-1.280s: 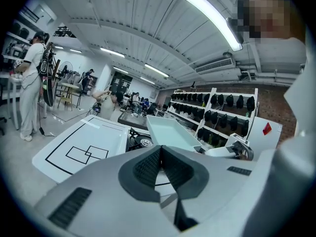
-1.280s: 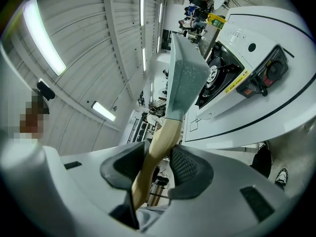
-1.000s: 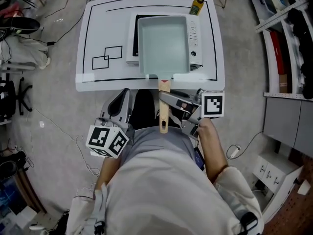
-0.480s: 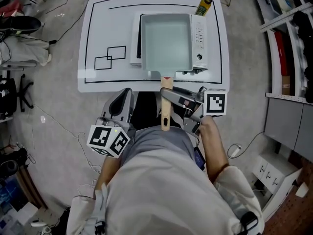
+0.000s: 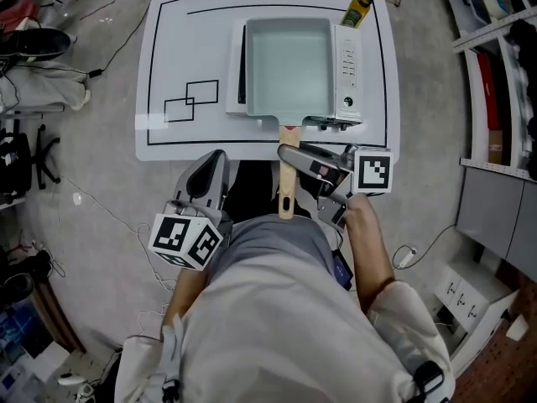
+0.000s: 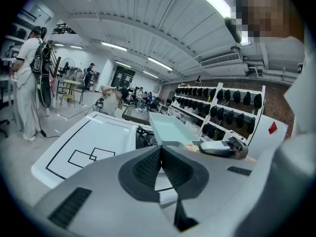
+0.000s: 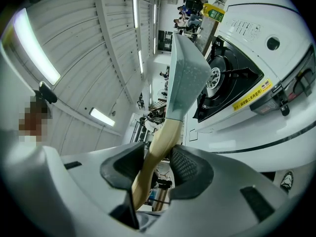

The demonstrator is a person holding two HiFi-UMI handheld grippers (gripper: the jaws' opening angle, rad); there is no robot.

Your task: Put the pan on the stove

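At stove point(image 5: 348, 65), pan point(image 5: 285, 61) clamped in right tongs point(image 7: 158, 151).

Yellow bottle point(image 5: 362, 7) at a far corner of the white table point(image 5: 180, 49); two overlapping black rectangles point(image 5: 191, 101) drawn on it

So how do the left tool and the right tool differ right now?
The left tool is shut on nothing; the right tool grips the wooden handle of the pan. The left tool points straight at the table; the right tool angles in sideways. Both carry marker cubes.
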